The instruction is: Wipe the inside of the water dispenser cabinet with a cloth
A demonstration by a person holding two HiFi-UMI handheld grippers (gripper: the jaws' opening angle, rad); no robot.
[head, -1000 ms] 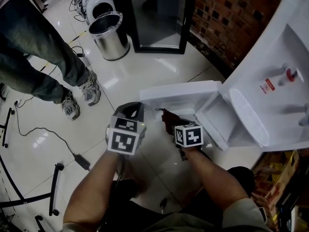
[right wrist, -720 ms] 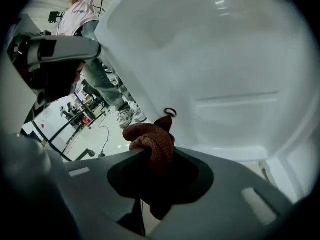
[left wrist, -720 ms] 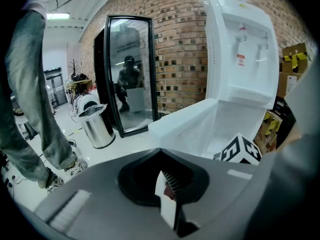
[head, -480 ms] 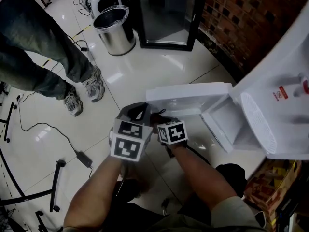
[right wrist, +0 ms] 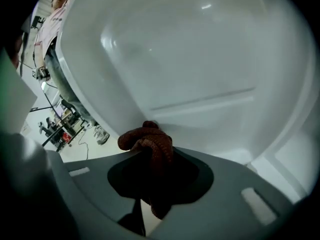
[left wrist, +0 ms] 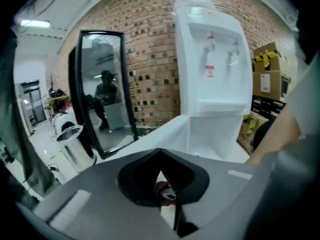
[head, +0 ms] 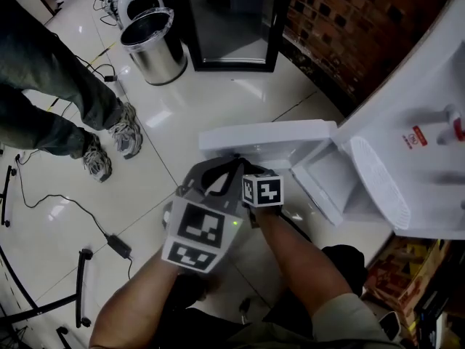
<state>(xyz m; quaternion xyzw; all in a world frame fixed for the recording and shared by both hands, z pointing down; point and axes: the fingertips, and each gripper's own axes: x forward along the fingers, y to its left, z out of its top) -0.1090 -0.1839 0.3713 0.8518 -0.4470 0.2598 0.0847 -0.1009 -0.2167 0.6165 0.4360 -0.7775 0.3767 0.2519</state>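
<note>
Right gripper (right wrist: pixel 152 164): jaws clamped on a bunched reddish-brown knitted cloth (right wrist: pixel 148 140), which sticks out past the tips.

Dead ahead of the claw: a white moulded panel, apparently the inner face of the open white cabinet door (head: pixel 269 138). Cannot tell if the cloth touches it.

The open cabinet (head: pixel 330 177) of the white water dispenser (left wrist: pixel 212 59) lies to the claw's right, so the wipe likely calls for a rightward swing.

Left gripper (left wrist: pixel 162 176): jaws together, empty, just left of the right one.
</note>
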